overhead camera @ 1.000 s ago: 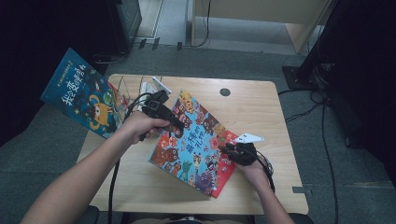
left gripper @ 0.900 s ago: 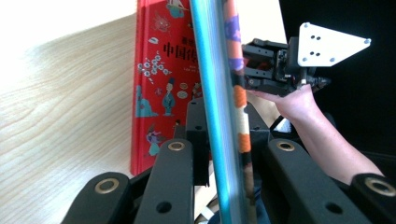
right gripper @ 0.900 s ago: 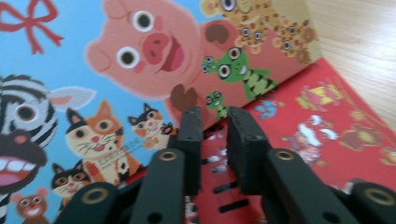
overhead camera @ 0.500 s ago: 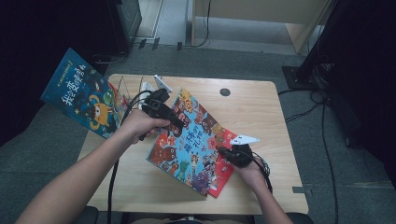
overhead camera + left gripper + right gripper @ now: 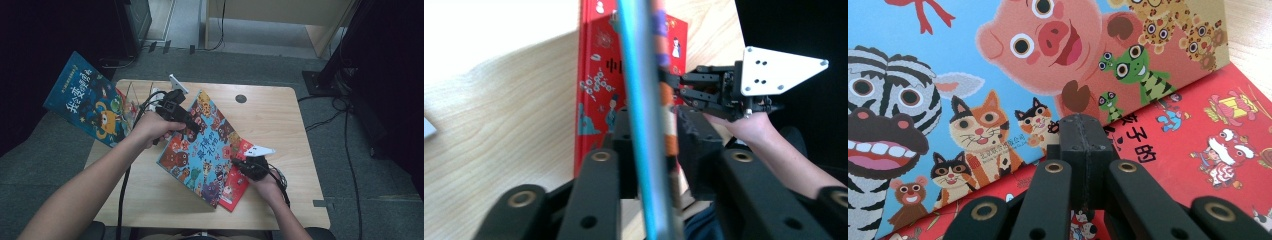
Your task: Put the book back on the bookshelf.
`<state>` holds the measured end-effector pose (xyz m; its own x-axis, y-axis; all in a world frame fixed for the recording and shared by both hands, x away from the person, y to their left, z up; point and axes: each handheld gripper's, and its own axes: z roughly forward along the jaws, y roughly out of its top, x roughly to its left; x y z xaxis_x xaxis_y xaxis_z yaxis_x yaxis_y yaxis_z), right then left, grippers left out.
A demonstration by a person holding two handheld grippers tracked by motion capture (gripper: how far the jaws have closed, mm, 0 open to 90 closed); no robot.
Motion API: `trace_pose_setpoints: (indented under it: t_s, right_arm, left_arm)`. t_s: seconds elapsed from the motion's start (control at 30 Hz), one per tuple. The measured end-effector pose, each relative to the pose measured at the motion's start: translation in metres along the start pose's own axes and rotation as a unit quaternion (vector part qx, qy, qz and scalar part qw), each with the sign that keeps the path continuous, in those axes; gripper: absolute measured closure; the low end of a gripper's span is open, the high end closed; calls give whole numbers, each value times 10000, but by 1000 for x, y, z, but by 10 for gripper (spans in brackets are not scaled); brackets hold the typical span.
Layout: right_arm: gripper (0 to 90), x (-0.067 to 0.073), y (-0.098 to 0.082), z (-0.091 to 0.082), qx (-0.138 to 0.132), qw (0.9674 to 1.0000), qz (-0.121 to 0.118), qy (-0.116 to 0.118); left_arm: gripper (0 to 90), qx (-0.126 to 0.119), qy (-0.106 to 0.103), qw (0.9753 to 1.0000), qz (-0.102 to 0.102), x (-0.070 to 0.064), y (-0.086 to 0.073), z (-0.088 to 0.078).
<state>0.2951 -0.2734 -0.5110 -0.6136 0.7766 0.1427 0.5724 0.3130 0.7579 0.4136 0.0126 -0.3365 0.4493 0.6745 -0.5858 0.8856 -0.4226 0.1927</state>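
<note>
A blue picture book with cartoon animals (image 5: 205, 145) lies slanted across a red book (image 5: 235, 182) on the wooden table (image 5: 280, 130). My left gripper (image 5: 192, 126) is at the blue book's upper left edge. In the left gripper view that edge (image 5: 639, 100) stands between the jaws of my left gripper (image 5: 656, 117), against one pad and a little off the other. The jaws have just been opening. My right gripper (image 5: 235, 162) is shut and empty. Its tips (image 5: 1083, 125) rest on the red book (image 5: 1198, 125), right at the blue book's (image 5: 973, 75) lower edge.
A second blue book (image 5: 90, 105) hangs over the table's left edge, beside a clear rack (image 5: 132, 97). A dark round hole (image 5: 241, 98) sits in the tabletop at the back. Cables trail from both grippers. Bare wood lies to the right and front left.
The blue animal book has slid slightly left, baring more of the red book on its right. Both hands have stayed about where they were.
</note>
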Motion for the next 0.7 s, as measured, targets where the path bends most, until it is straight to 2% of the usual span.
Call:
trace_pose_setpoints:
  t_s: [0.2, 0.33, 0.4, 0.5, 0.57, 0.7]
  right_arm:
    - [900, 1, 0, 0, 5, 10000, 7, 4]
    - [900, 1, 0, 0, 12, 10000, -14, 8]
    - [900, 1, 0, 0, 12, 10000, -24, 14]
    - [900, 1, 0, 0, 22, 10000, -80, -5]
    - [878, 2, 1, 0, 15, 9999, -155, -51]
    - [811, 2, 2, 0, 44, 9998, -193, 28]
  left_arm:
    - [721, 41, 28, 10000, 19, 0, -3, 2]
    - [749, 32, -15, 10000, -31, 3, -3, 2]
    - [785, 67, -88, 9999, -64, 5, -3, 2]
    - [792, 146, -141, 9997, -128, 7, -2, 1]
    - [796, 197, -175, 9995, -192, 8, -1, 1]
    - [802, 273, -217, 9990, -275, 10, 1, -2]
